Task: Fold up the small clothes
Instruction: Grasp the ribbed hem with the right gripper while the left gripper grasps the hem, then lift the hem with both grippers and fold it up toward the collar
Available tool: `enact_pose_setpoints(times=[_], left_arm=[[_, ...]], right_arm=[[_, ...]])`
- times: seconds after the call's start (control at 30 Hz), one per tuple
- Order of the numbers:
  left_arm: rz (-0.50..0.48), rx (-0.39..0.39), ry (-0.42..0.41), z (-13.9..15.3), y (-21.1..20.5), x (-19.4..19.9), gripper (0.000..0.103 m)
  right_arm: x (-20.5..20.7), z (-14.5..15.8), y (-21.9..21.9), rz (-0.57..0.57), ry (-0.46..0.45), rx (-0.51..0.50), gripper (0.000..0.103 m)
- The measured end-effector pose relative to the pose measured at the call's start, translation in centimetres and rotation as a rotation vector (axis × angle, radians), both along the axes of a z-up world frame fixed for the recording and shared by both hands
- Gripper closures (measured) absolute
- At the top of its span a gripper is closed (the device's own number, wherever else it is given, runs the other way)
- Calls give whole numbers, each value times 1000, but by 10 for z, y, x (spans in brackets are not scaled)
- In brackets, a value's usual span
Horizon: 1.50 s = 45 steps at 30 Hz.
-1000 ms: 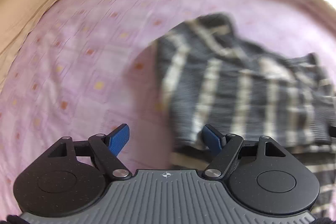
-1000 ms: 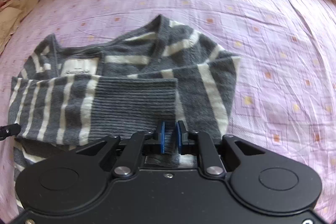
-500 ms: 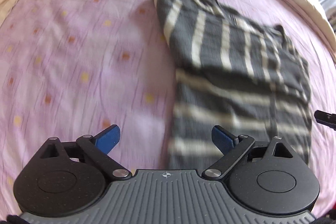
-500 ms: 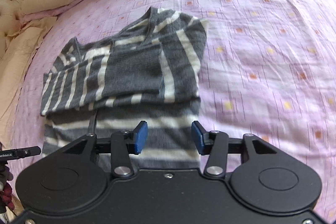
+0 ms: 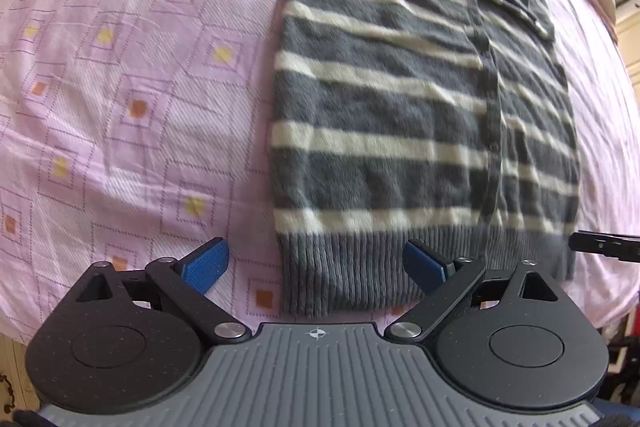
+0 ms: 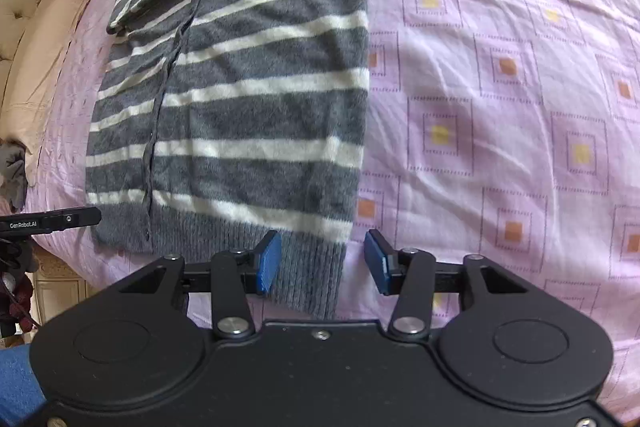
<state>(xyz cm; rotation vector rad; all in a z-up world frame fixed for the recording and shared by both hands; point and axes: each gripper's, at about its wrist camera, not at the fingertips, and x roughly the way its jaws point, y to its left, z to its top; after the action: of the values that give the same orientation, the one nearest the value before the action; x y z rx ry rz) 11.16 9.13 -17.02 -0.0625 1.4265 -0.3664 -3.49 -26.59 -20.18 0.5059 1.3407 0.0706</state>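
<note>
Both tongs have drawn back to the ribbed hem of the grey, cream-striped knitted sweater (image 5: 400, 115), which lies flat on the pink patterned bedsheet (image 5: 120, 67). Left tongs (image 5: 316, 267) gape wide, straddling the hem's left corner at 6 o'clock. Right tongs (image 6: 322, 261) stand apart around its right corner. Folded sleeves at 12 o'clock run off-frame, slightly blurred.

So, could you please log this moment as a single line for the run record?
left gripper: open, at hem's left corner | right gripper: open, at hem's right corner | striped sweater: sleeves folded in, flat on pink bedsheet
</note>
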Motion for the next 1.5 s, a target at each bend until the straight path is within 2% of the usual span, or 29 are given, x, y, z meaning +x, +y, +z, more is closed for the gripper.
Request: enact_pose_setpoints(times=[0.13, 0.4, 0.43, 0.47, 0.53, 0.57, 0.6, 0.63, 0.67, 0.7, 0.77, 0.93, 1.1, 1.23, 1.4, 1.5], left_arm=[[-7, 20, -33, -1, -6, -5, 8], [99, -33, -36, 0, 5, -1, 8], [105, -35, -34, 0, 5, 0, 8], [109, -34, -33, 0, 5, 0, 9], [114, -17, -37, 0, 2, 1, 13], [119, 1, -47, 2, 0, 0, 23], [128, 23, -54, 4, 0, 0, 41], [144, 33, -56, 6, 1, 0, 55], [173, 4, -33, 6, 7, 1, 88], [205, -38, 6, 6, 14, 2, 99], [282, -95, 22, 14, 28, 3, 99], [344, -196, -31, 55, 40, 16, 99], [395, -289, -131, 97, 38, 52, 99], [434, -345, -227, 122, 31, 98, 100], [459, -359, -311, 135, 21, 160, 100], [406, -328, -340, 133, 13, 182, 97]], right_arm=[[-4, 0, 2, -27, -21, 19, 46], [-4, -2, 6, -15, -35, 56, 46], [-4, -3, 6, -21, -33, 66, 50], [-3, -4, 6, -26, -27, 77, 64], [0, -9, 10, -24, 4, 83, 82], [-1, -10, 11, -29, 6, 87, 85], [-2, -10, 10, -43, 8, 102, 88], [-3, -10, 9, -65, 11, 121, 88], [-4, -8, 6, -89, 10, 147, 88], [-6, -5, 4, -111, 3, 169, 89], [-8, 5, 0, -138, -23, 200, 89], [-2, 47, -18, -207, -135, 278, 89], [26, 82, -36, -289, -270, 312, 91], [63, 98, -51, -358, -357, 330, 91], [119, 100, -60, -405, -410, 331, 91], [145, 95, -62, -404, -404, 320, 91]])
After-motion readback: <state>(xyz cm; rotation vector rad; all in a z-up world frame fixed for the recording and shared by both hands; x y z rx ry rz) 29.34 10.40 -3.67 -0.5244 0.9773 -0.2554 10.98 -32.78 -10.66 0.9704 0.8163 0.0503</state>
